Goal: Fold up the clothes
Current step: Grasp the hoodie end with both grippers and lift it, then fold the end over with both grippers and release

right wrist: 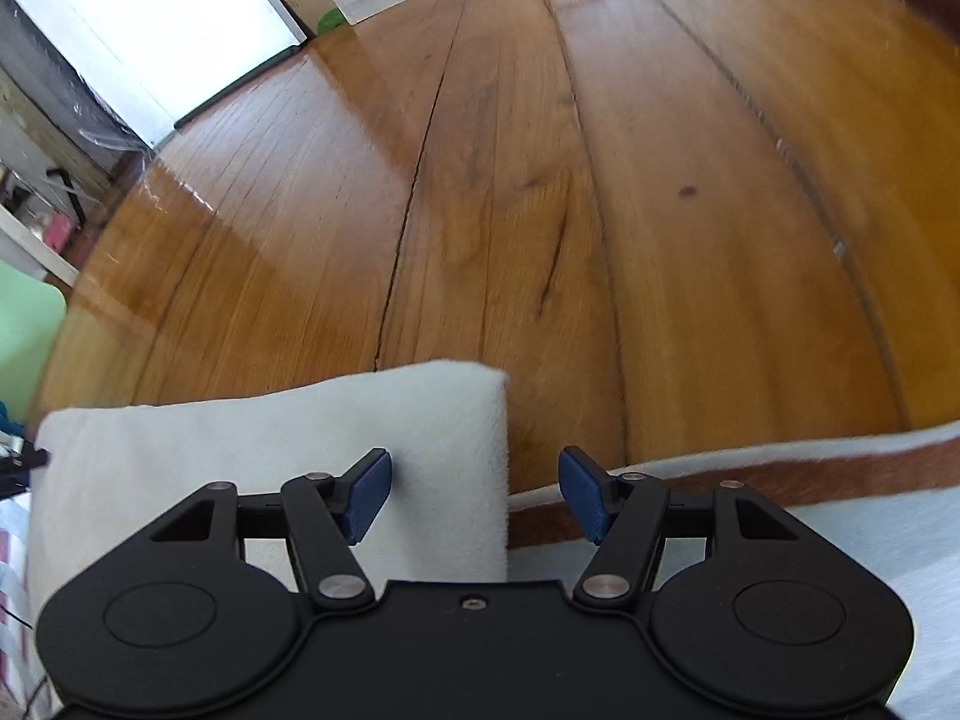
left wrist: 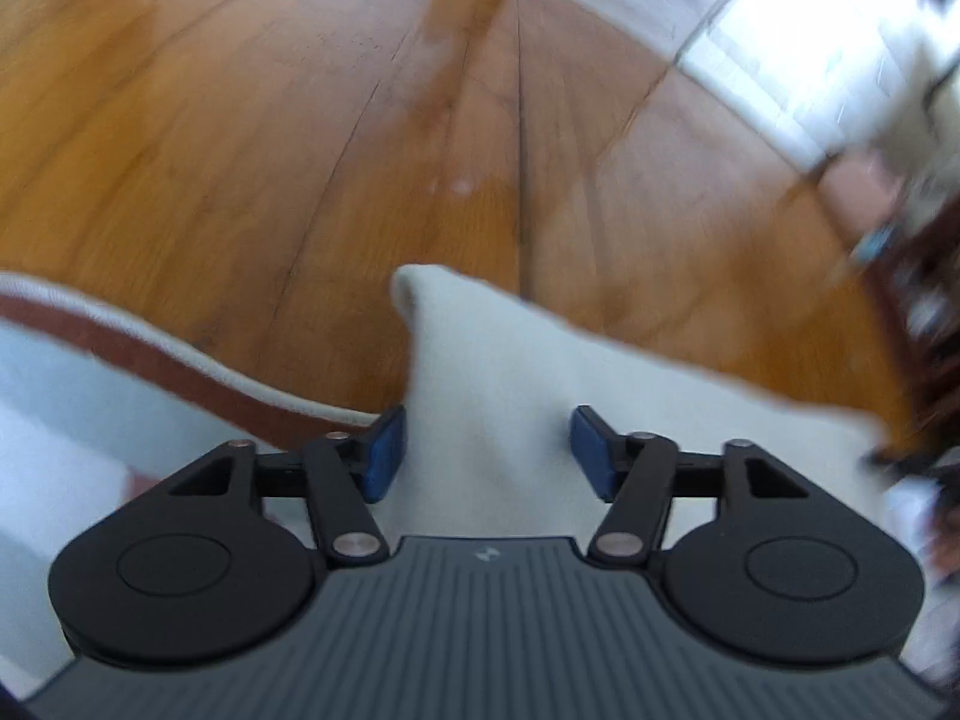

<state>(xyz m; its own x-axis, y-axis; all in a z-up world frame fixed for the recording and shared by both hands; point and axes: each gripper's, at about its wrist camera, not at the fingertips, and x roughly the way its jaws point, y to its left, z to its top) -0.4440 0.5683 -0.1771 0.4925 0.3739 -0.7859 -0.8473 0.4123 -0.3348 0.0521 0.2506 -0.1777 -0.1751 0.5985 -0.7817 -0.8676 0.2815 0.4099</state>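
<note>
A cream fleece garment (left wrist: 510,372) lies under both grippers on the wooden table. In the left wrist view its left corner pokes forward between the blue pads, and my left gripper (left wrist: 487,450) stands open just above it. In the right wrist view the same cream cloth (right wrist: 360,438) shows a straight right edge ending between the fingers; my right gripper (right wrist: 474,495) is open over that edge, holding nothing. A second white cloth with a brown stripe (right wrist: 750,474) lies beside it, seen again in the left wrist view as a brown-striped cloth (left wrist: 150,354).
The polished wooden tabletop (right wrist: 540,210) stretches ahead of both grippers. A white panel (right wrist: 150,18) and clutter stand beyond the far left edge in the right wrist view. A green object (right wrist: 24,330) sits at the left. The left wrist view is motion-blurred.
</note>
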